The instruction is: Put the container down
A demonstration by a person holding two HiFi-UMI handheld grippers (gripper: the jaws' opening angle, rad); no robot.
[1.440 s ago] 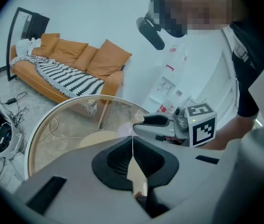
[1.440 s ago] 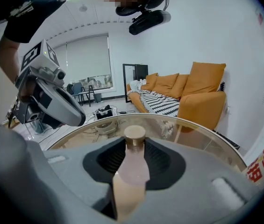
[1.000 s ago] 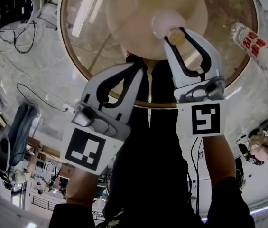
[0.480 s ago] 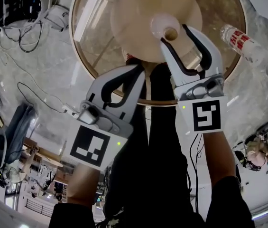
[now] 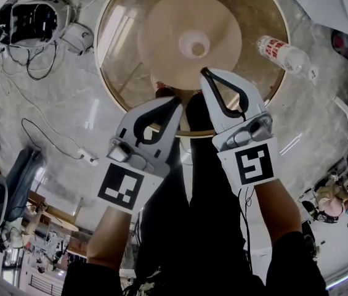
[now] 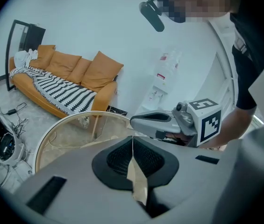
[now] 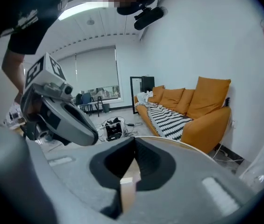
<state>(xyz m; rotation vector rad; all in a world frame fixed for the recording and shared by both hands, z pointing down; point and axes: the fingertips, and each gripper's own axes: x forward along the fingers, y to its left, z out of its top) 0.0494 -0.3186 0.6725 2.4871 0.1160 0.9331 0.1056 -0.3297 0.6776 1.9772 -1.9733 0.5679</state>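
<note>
The container (image 5: 194, 44) is a small whitish round cup with an open mouth, standing on the round glass table (image 5: 109, 73) above its tan base. It stands free, with nothing touching it. My right gripper (image 5: 206, 73) hangs just short of it toward me. Its jaws have just closed and are shut, with nothing between them, as the right gripper view (image 7: 132, 150) also shows. My left gripper (image 5: 177, 102) hangs beside it at the table's near rim, shut and empty. Its pads meet in the left gripper view (image 6: 132, 141).
A plastic bottle with a red label (image 5: 283, 52) lies on the floor right of the table. A cabled device (image 5: 29, 20) sits on the floor at the far left. An orange sofa (image 6: 66, 78) stands along the wall beyond the table.
The right jaws opened off the container and then shut empty. Both grippers lifted away from the table toward me. The container stays on the glass.
</note>
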